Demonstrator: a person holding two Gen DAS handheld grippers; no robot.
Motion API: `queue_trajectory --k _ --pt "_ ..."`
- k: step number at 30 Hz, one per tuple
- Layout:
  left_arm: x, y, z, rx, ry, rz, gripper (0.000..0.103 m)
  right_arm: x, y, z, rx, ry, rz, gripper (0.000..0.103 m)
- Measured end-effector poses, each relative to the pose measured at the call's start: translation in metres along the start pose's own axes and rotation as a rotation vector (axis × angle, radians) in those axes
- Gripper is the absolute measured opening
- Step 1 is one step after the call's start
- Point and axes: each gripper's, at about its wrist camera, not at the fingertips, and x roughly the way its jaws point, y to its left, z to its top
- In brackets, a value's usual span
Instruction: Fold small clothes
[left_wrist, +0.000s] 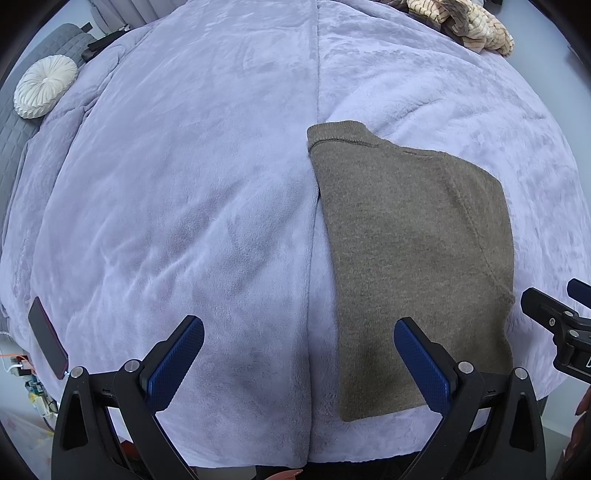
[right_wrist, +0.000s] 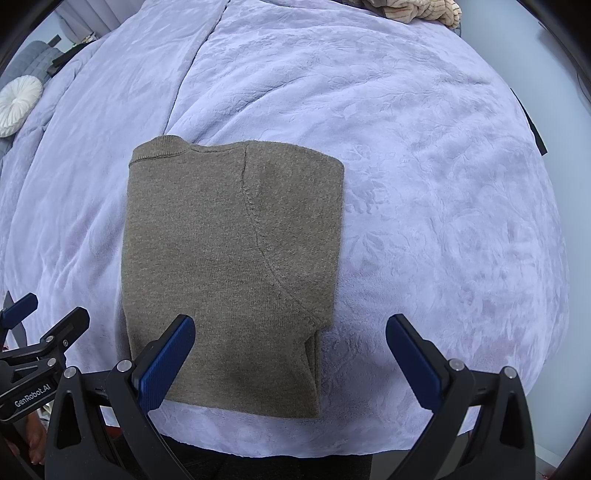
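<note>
Folding looks partly done: the brown sweater (right_wrist: 229, 266) is laid on the bed's lilac blanket (right_wrist: 424, 184), sides tucked into a narrow rectangle. Left tongs (left_wrist: 299, 360) and right tongs (right_wrist: 290, 358) are held spread, gripping nothing; a crosswise fold is judged left.

Lavender plush blanket (left_wrist: 184, 184) over bed

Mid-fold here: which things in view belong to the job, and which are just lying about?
Job:
- folded brown knit sweater
- left gripper, open
- right gripper, open

Lying about:
- round white pleated cushion
- dark phone
- striped beige plush heap
- lavender fleece blanket
</note>
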Motion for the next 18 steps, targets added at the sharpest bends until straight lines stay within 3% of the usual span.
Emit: queue_trajectory --k 18 --pt "0.002 0.011 0.003 -0.010 0.006 -0.026 0.103 0.003 0.006 -0.009 0.008 0.012 0.002 0.103"
